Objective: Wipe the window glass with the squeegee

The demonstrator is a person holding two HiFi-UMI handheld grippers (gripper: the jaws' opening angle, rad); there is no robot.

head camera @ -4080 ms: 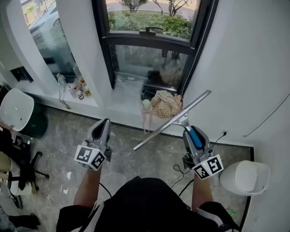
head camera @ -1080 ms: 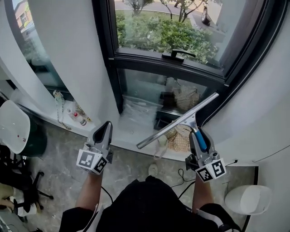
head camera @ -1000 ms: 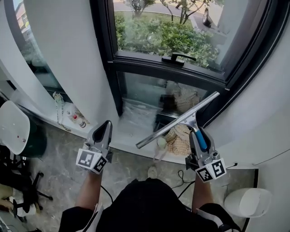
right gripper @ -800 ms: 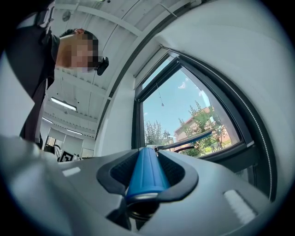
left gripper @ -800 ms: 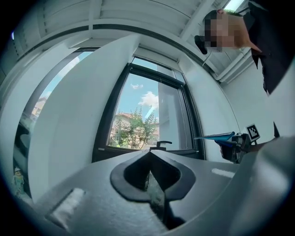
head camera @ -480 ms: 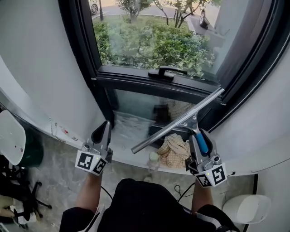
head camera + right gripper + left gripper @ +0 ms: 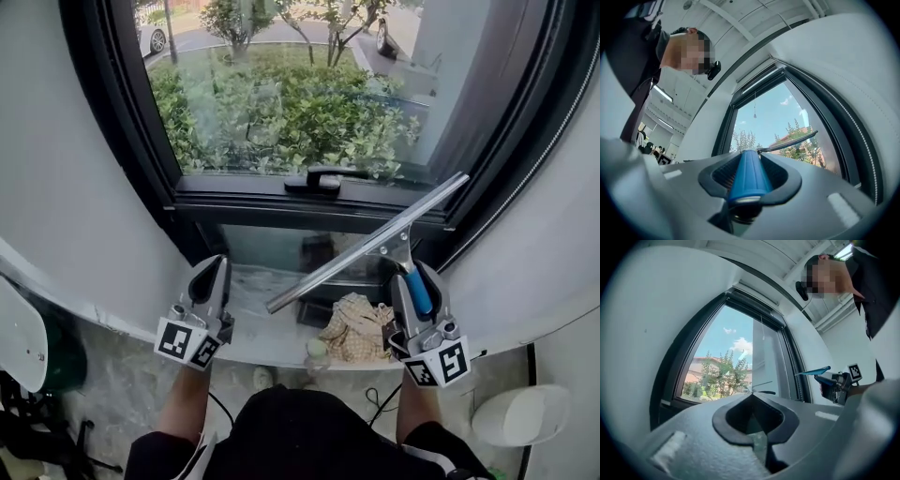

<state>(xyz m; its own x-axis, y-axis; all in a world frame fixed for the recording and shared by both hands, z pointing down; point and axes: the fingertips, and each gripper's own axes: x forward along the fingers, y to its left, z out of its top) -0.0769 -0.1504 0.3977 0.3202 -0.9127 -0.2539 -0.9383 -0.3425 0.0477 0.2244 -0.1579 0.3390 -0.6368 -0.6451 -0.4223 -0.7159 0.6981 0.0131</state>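
Observation:
My right gripper is shut on the blue handle of the squeegee. Its long metal blade slants from lower left to upper right, in front of the black lower frame of the window. The blade tip reaches the frame's right side. In the right gripper view the blade shows thin against the glass and sky. My left gripper hangs to the left, below the sill, jaws together with nothing between them. The window's black latch handle sits just above the blade's middle.
A checked cloth and a small round bottle lie on the ledge below the window. White walls flank the frame on both sides. A white bin stands at the lower right, a white chair at the far left.
The view has tilted upward and closer to the window, so the upper pane now fills the top. Both grippers rose with it; the squeegee blade now crosses the lower frame.

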